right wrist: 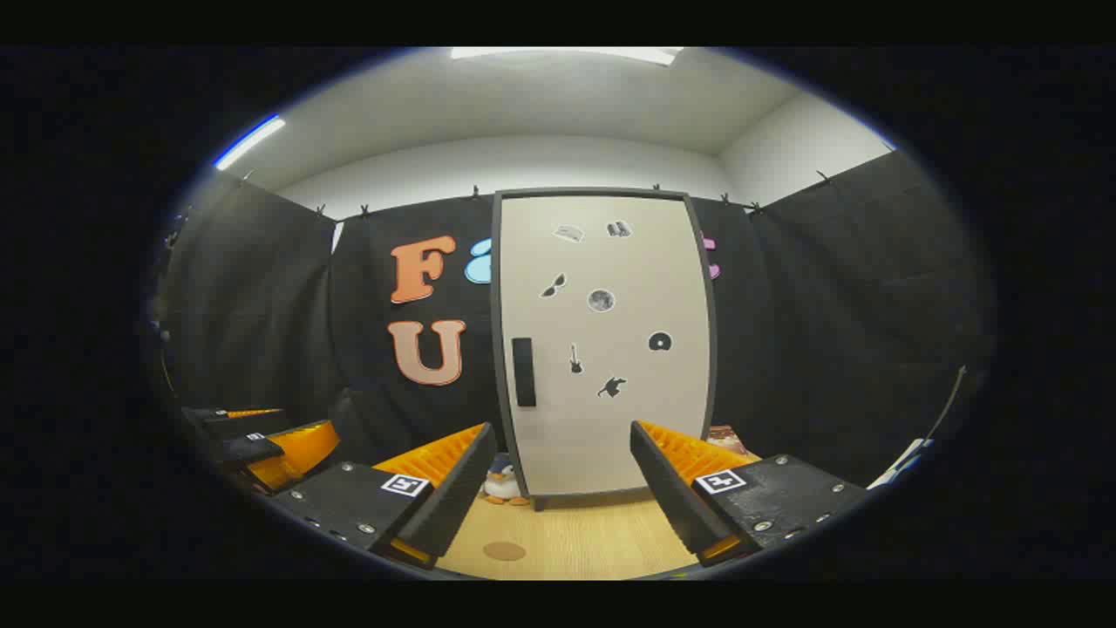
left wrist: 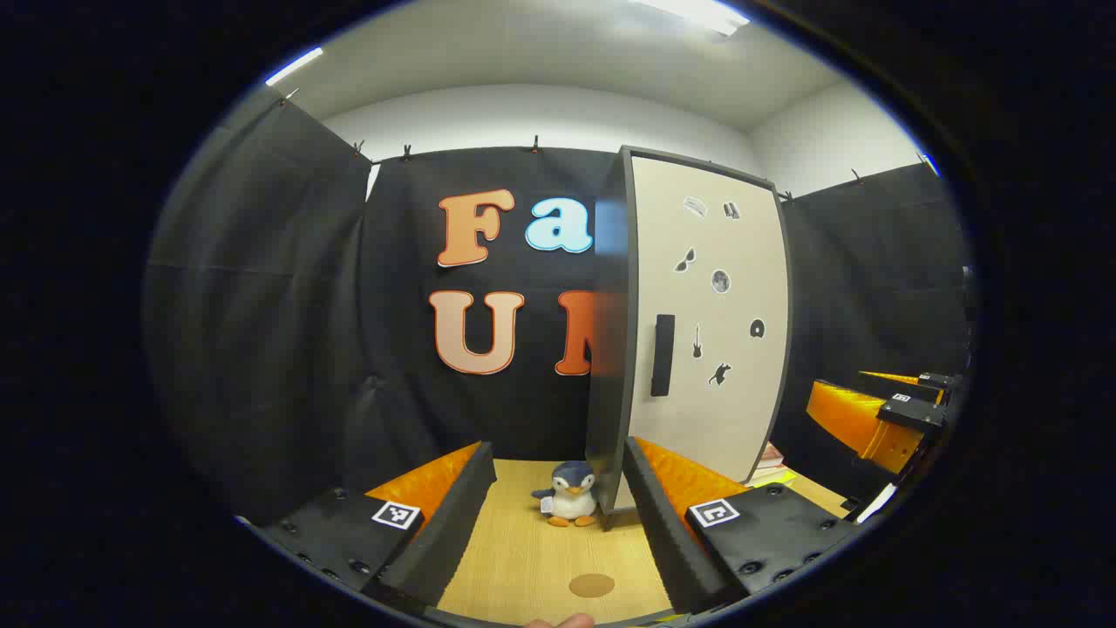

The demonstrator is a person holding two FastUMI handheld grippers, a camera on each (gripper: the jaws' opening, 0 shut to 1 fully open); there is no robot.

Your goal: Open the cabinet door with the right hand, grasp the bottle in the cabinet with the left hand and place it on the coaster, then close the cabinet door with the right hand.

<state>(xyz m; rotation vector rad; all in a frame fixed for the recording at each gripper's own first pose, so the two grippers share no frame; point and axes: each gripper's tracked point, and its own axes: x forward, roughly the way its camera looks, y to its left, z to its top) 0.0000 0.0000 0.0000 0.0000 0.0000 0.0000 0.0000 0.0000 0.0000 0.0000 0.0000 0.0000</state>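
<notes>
Right gripper (right wrist: 558, 488), fingers apart, faced the shut cabinet (right wrist: 606, 349); handle (right wrist: 523, 372) at 11 o'clock. Hooking it squarely seemed best. Left gripper (left wrist: 558, 515) likewise spread; coaster (left wrist: 592, 585) ahead; bottle unseen.

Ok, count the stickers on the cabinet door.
7 on the door: two at the top, sunglasses, a disc, a ring, a guitar, an animal.
</notes>
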